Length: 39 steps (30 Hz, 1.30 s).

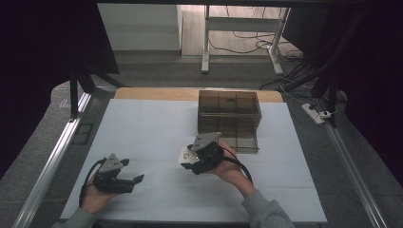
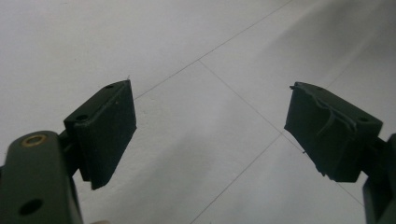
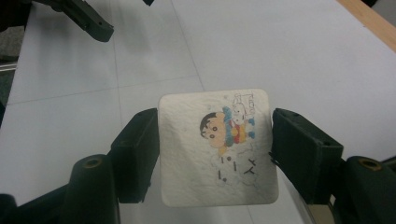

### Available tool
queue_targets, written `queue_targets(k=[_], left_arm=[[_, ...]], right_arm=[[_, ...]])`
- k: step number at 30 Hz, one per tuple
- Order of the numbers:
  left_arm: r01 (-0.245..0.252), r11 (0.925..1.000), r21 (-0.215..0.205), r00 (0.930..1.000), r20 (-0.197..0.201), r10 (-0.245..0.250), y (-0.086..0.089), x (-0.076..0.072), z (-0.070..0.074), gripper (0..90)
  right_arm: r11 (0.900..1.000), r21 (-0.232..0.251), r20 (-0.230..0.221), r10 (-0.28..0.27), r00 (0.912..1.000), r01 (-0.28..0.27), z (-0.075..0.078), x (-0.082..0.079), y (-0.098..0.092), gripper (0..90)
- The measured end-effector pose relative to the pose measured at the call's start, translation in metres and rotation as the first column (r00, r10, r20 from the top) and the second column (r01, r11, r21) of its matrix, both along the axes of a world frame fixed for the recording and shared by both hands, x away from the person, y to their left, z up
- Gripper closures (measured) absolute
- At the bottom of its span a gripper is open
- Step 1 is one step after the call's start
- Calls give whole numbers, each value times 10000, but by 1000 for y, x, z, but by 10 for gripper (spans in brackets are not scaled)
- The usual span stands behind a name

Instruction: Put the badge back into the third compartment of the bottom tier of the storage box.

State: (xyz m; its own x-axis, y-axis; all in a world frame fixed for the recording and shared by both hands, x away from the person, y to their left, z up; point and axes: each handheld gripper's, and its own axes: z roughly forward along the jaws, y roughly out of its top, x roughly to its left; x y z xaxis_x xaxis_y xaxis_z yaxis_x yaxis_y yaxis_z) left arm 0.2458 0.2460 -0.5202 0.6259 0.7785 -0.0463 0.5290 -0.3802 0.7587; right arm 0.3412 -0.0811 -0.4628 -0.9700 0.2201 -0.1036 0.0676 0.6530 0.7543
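Sitting clamped between the right tongs (image 3: 215, 154), the white cartoon coaster (image 3: 217, 147) contrasts with the wide-open left tongs (image 2: 210, 130).

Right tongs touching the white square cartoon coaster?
Touching. The right gripper view shows the right tongs pressed against both side edges of the white square cartoon coaster, no gap.

The gripper (image 3: 215, 154) hides both side edges of the square coaster (image 3: 217, 147).

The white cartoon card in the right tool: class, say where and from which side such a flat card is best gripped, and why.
Grip the white cartoon card across its two straight opposite edges, as the right tool does, coming from the edge below the picture. It is thin and flat with rounded corners, so only the edges give the pads purchase, and the drawing stays uncovered.
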Motion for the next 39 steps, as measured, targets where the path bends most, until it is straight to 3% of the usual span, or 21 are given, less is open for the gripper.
queue_targets(k=[23,39], left_arm=[[-45,10000,-50,10000,2,45,1,0,0,161],[-32,10000,-48,10000,-18,32,1,0,0,161]], right_arm=[[9957,42,66,-926,9957,925,5,8,-41,331],[9871,-29,11,-1599,9871,1599,5,15,-66,331]])
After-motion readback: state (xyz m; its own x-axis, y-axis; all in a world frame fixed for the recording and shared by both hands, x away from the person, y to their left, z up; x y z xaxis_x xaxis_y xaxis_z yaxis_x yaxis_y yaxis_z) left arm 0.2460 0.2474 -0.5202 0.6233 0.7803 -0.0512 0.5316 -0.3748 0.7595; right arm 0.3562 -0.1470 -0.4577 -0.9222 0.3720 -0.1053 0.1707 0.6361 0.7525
